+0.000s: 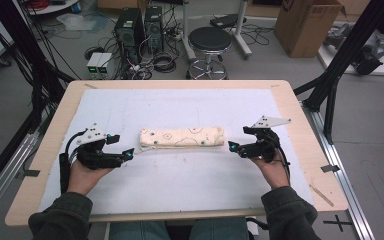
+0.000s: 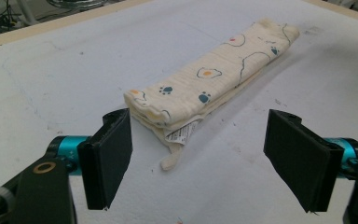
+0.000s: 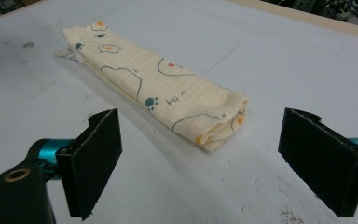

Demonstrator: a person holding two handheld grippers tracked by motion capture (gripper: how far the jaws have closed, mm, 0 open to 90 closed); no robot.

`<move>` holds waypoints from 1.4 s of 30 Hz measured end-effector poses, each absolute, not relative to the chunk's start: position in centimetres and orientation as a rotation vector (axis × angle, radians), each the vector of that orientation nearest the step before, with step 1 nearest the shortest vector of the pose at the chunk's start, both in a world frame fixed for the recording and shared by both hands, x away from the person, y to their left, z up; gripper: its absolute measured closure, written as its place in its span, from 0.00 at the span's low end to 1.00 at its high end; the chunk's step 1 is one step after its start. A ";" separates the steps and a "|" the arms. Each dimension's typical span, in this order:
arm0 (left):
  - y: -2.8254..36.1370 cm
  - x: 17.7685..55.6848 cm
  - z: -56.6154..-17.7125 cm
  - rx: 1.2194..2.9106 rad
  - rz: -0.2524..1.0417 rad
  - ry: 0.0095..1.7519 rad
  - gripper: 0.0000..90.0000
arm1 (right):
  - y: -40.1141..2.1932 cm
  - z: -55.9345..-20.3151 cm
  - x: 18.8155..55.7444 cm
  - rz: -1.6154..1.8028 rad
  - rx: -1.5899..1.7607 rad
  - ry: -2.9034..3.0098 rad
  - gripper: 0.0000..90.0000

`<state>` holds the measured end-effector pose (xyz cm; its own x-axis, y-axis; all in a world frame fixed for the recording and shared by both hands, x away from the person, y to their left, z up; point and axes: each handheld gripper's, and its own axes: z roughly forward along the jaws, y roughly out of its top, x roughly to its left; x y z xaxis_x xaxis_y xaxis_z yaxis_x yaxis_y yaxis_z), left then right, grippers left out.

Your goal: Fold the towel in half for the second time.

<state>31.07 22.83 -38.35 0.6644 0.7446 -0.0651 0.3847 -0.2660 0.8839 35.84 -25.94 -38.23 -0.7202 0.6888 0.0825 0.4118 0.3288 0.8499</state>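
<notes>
The folded cloth lies mid-frame on the table. The left gripper and right gripper gape wide, empty. A shallow pinch might catch one layer, so it unfolds.

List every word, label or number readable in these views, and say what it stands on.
"Hi ~" – printed in dark ink on the folded cream cloth, near a teal paw print, in the right gripper view.
Care tag poking out of the cloth's near end in the left gripper view: printed, but too small to read.
Cardboard box on the floor, high view: its dark mark is illegible.
</notes>
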 end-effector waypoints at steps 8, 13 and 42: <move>22.8 30.0 -38.7 1.910 0.475 0.865 0.27 | -26.3 -38.5 35.0 1.341 0.967 2.301 0.14; 23.0 29.5 -39.0 1.903 0.470 0.868 0.26 | -26.6 -39.0 34.5 1.335 0.971 2.303 0.14; 23.9 26.4 -40.6 1.894 0.479 0.877 0.26 | -28.6 -41.2 31.0 1.347 0.986 2.282 0.14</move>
<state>26.42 23.88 -40.65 0.6644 0.7464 -0.0399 0.3699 -0.2819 0.8853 31.00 -28.59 -41.21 -0.7137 0.6965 0.0745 0.4019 0.3201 0.8579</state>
